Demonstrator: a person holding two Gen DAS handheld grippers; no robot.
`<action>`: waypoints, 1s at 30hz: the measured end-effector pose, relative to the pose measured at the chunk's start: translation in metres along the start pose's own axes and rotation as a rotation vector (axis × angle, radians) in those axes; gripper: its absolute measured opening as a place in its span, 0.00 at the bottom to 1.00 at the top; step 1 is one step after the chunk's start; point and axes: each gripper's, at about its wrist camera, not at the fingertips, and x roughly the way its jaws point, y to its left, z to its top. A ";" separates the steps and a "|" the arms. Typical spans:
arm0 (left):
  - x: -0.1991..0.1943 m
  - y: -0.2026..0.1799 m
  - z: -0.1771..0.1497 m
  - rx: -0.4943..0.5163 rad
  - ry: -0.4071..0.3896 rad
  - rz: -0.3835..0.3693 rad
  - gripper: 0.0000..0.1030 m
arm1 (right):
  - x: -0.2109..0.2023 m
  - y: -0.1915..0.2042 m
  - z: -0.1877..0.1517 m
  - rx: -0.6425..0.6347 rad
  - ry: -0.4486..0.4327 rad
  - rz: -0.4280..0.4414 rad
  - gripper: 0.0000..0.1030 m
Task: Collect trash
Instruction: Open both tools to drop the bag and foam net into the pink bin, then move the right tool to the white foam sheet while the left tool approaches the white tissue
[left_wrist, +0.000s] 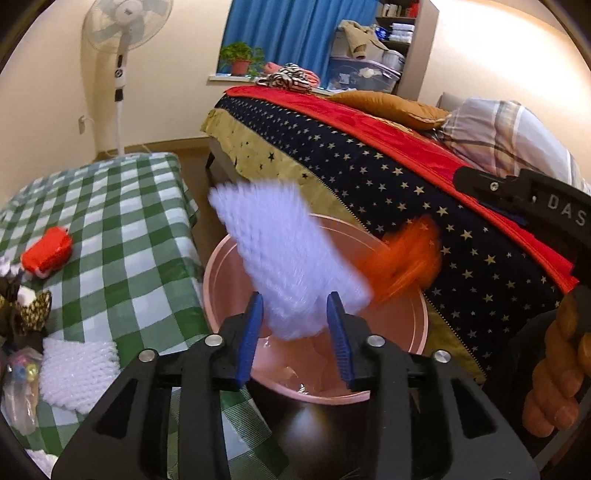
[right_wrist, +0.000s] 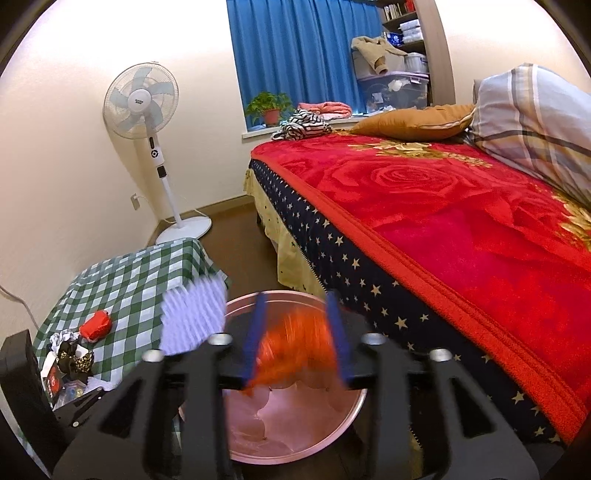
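Falling white foam net (left_wrist: 291, 266) between parted jaws.

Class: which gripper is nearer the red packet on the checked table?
Left. The left gripper is over the bin beside the table holding the red packet; the right gripper is nearer the bed.

Standing fan (right_wrist: 142, 101) in the upper left corner by the wall, blue curtain (right_wrist: 295, 55) top centre with a potted plant (right_wrist: 269, 109) on the sill. The bed on the right has a red rose blanket (right_wrist: 461, 221), a tan pillow (right_wrist: 413, 120), and a plaid pillow (right_wrist: 532, 122) far right.
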 end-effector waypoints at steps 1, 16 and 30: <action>-0.001 0.001 0.000 -0.004 0.003 0.003 0.35 | 0.000 0.000 0.000 -0.001 -0.001 0.000 0.43; -0.050 0.018 -0.011 -0.051 -0.037 0.098 0.35 | -0.014 0.015 -0.004 -0.058 -0.037 0.065 0.43; -0.120 0.059 -0.058 -0.185 -0.103 0.303 0.35 | -0.033 0.057 -0.034 -0.157 -0.010 0.210 0.43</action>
